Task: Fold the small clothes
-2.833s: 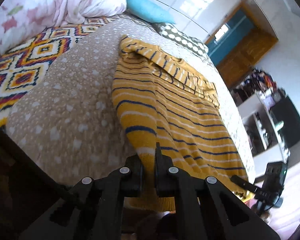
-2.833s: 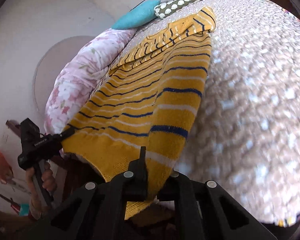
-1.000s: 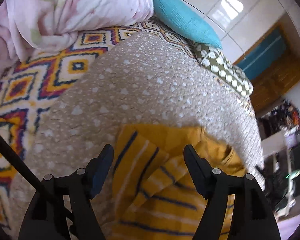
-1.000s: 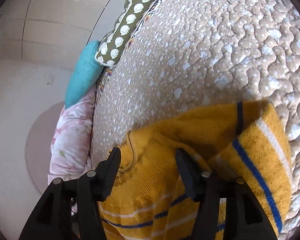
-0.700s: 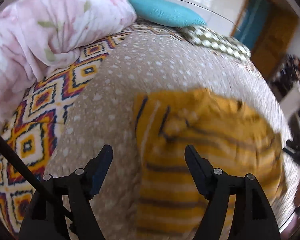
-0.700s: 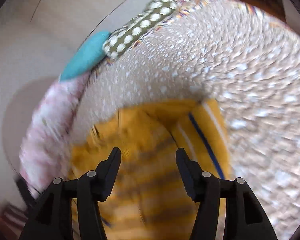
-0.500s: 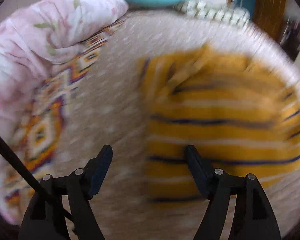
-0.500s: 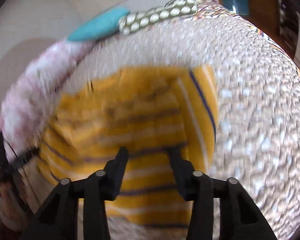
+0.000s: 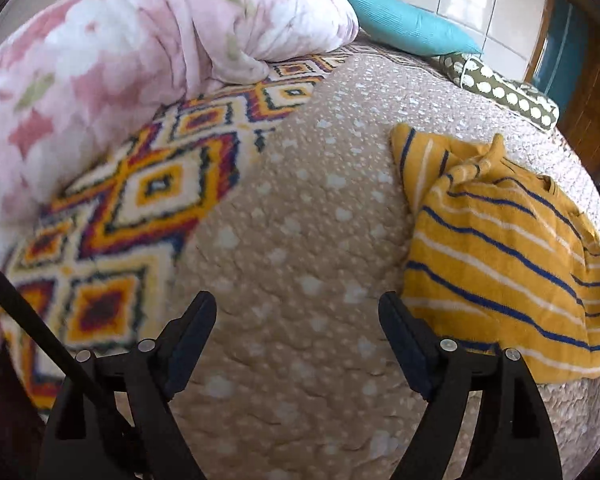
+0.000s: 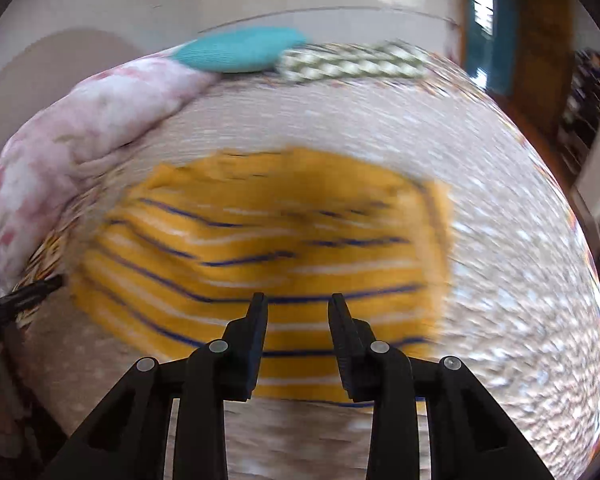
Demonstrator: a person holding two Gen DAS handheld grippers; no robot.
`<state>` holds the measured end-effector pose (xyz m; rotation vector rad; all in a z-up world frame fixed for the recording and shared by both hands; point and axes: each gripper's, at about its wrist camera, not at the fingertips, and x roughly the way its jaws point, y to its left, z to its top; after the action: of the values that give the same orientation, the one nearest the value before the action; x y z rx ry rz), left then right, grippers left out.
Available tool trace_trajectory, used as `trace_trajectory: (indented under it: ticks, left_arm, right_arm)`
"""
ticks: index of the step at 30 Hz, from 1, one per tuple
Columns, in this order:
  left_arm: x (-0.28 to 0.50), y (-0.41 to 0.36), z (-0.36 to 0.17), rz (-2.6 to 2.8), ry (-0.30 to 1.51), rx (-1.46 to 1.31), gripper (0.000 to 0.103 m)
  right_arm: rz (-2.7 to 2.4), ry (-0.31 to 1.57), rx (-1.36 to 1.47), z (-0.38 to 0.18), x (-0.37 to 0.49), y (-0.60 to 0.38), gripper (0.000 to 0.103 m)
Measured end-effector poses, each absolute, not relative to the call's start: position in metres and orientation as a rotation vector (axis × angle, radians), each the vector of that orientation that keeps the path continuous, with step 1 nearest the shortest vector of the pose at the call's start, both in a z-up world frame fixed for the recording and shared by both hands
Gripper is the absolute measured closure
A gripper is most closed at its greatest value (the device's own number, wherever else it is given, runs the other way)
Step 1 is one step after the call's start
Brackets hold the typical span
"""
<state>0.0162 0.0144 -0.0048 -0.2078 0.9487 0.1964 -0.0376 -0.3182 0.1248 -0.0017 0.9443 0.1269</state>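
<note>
A yellow sweater with blue and white stripes [image 9: 508,240] lies folded in half on the beige quilted bed cover [image 9: 308,264]. It also shows, blurred, in the right wrist view [image 10: 268,236]. My left gripper [image 9: 296,308] is open and empty above bare quilt, to the left of the sweater. My right gripper [image 10: 298,304] is open and empty, hovering over the sweater's near edge. The left gripper's tip shows at the left edge of the right wrist view [image 10: 24,292].
A pink floral duvet [image 9: 112,64] is heaped at the left. A patterned diamond blanket [image 9: 148,196] lies beside it. A teal pillow [image 9: 408,28] and a dotted green bolster [image 9: 504,92] lie at the bed's far end. A wooden door [image 10: 540,40] stands beyond.
Both grippers held the sweater's hem, carried it forward over the sweater, and let go. Both have since pulled back; the left swung left off the sweater. The right jaws narrowed a little.
</note>
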Motion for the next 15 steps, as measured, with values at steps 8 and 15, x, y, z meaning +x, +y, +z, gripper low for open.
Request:
trace_trajectory:
  ticks: [8, 15]
  left_arm:
    - [0.005, 0.005, -0.026, 0.154, 0.873, -0.21, 0.011]
    - [0.0, 0.018, -0.025, 0.079, 0.851, -0.302, 0.007]
  right_arm:
    - [0.269, 0.964, -0.118, 0.11, 0.037, -0.166, 0.069]
    - [0.173, 1.149, -0.292, 0.034, 0.135, -0.085, 0.07]
